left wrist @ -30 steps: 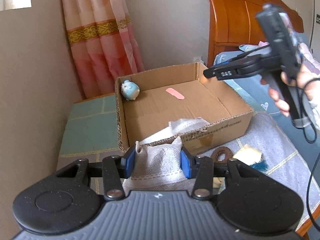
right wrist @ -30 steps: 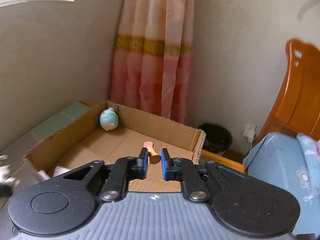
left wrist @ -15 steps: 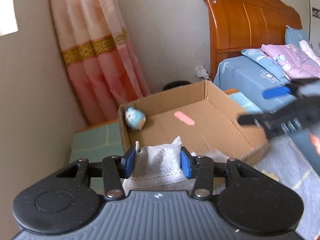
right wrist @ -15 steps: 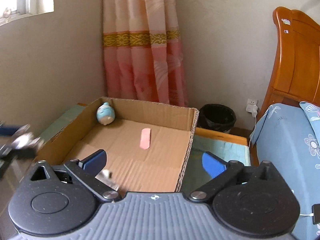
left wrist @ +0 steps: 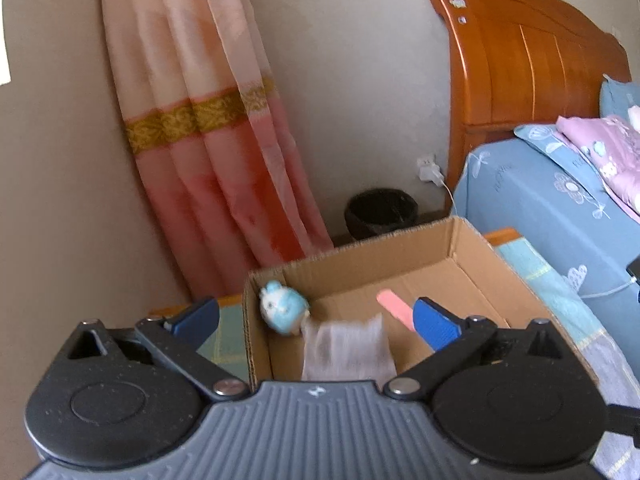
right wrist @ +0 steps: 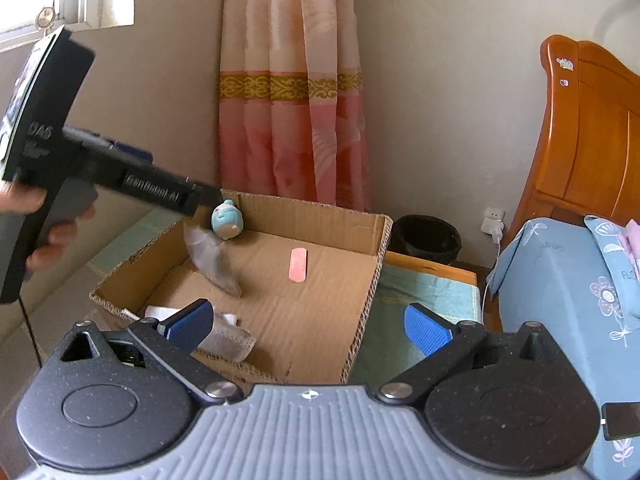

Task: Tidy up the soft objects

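My left gripper [left wrist: 316, 318] hovers over the left end of the open cardboard box [left wrist: 452, 248]. Its jaws are opening, and a grey-white cloth [left wrist: 346, 348] is dropping between them, blurred and free of the pads. From the right wrist view the cloth [right wrist: 214, 260] hangs in mid-air under the left gripper [right wrist: 202, 198], beside a blue plush toy [right wrist: 227, 222] in the box's far left corner. A pink strip [right wrist: 298, 264] lies flat on the box floor. Another white cloth [right wrist: 228, 336] rests in the near left corner. My right gripper [right wrist: 308, 322] stands open and empty at the box's near edge.
A black bin [right wrist: 426, 236] stands on the floor behind the box. A bed with a blue sheet [right wrist: 560, 280] and a wooden headboard [right wrist: 588, 132] fills the right. A pink curtain [right wrist: 292, 120] hangs behind. A person's hand [right wrist: 56, 236] grips the left tool.
The left gripper travelled over the box and opened, letting go of the grey-white cloth, which now falls. The right gripper went from shut to wide open and drew back from the box.
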Available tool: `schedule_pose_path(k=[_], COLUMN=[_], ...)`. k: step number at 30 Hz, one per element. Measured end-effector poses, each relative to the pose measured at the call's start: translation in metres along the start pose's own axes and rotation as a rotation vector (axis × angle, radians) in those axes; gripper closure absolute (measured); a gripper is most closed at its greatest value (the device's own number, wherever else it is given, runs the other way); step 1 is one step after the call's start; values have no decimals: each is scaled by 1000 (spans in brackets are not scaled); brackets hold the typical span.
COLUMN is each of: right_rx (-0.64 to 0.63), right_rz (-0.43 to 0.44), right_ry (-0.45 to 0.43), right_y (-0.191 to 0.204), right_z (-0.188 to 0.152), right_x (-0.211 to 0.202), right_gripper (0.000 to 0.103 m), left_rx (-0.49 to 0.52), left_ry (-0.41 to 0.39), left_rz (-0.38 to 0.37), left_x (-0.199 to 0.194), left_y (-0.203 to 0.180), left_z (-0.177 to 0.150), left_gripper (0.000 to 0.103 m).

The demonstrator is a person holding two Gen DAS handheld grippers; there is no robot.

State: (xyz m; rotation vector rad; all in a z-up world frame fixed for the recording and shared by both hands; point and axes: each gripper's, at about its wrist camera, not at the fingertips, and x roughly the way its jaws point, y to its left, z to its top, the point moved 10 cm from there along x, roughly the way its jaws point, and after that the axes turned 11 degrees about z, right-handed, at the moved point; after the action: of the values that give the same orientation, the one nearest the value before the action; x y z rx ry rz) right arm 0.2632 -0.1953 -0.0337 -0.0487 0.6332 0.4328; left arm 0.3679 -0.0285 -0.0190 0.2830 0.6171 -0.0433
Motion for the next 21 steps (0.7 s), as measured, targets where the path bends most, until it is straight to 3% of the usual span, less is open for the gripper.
schedule_pose_path(k=[9, 21], right_rx=[43, 109], right_rz=[-15, -96], right_ry=[18, 17], right_y=[3, 13], right_z=[-15, -44], right_x=[-7, -42], right_gripper=[0, 0], left_rx=[38, 6], left_ry=[41, -5], left_rz=[8, -30], left_x=[-25, -94], left_y=[2, 2], left_z=[-27, -58], left_gripper=[1, 0])
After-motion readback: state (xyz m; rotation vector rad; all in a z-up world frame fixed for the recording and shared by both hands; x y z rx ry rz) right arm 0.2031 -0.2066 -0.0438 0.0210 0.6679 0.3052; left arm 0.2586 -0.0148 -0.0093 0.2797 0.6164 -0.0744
